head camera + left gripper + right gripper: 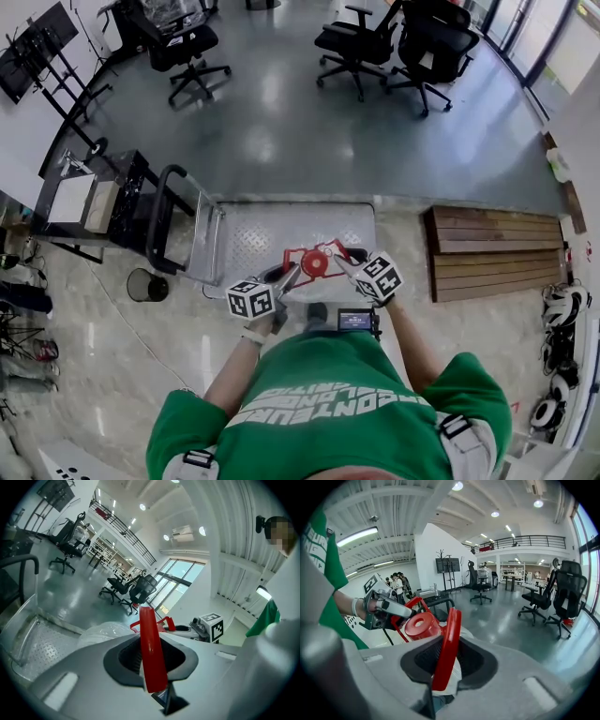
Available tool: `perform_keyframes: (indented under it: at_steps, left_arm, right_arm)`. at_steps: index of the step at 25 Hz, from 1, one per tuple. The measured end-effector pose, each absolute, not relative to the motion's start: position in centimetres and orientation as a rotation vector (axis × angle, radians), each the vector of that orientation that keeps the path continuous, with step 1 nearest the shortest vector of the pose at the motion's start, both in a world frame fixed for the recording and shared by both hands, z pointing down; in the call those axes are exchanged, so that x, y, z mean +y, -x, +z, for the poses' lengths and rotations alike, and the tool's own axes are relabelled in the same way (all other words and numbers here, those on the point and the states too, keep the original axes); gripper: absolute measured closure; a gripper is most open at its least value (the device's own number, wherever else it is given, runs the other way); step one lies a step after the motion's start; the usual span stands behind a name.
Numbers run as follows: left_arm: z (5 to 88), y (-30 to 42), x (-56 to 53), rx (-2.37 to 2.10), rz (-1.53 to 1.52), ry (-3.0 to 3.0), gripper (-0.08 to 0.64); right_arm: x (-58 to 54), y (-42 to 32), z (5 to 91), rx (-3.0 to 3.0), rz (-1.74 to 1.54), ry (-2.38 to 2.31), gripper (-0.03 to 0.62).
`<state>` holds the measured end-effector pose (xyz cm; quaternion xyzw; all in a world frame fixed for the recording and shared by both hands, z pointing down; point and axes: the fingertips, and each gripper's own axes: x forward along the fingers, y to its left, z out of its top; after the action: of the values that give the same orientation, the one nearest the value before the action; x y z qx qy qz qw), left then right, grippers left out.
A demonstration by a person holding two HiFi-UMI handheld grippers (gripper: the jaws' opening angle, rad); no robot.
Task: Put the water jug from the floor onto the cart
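Note:
The water jug hangs between my two grippers, just over the near edge of the cart's metal deck (281, 230). Its red cap (314, 264) and red carrying handles show in the head view; the clear body (105, 631) shows in the left gripper view. My left gripper (284, 278) is shut on one red handle strip (151, 653). My right gripper (347, 268) is shut on the opposite red handle strip (447, 648), with the cap (422, 626) just beyond it. The jug's lower part is hidden.
The cart's black push handle (164, 220) rises at its left end, beside a black shelf unit (94, 202). A small round bin (148, 285) stands on the floor. A wooden pallet (492, 251) lies to the right. Office chairs (394, 42) stand farther off.

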<state>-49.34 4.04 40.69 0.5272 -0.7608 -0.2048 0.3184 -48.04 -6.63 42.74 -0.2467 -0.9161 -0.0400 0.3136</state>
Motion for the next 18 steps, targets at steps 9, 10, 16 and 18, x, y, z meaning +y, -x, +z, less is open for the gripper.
perform_keyframes:
  at_steps: [9,10,16,18]
  left_arm:
    - [41.5,55.3,1.1,-2.016,-0.508,-1.359,0.48]
    - [41.7,56.0,0.9,-2.015,-0.507,-1.351,0.48]
    - [42.9,57.6,1.3,-1.99,-0.523,-1.318,0.48]
    - [43.3,58.5,1.6,-1.982,-0.527,-1.318,0.48]
  right_arm:
    - [-9.5,53.8,43.5,-2.408,-0.073,0.682,0.522]
    - [-9.7,54.5,43.6,-2.404,-0.07,0.684,0.522]
    - [-9.3,56.3,44.8,-2.364,-0.054,0.697,0.522]
    - [-9.0,57.2,45.2,-2.353,-0.052,0.695,0.522]
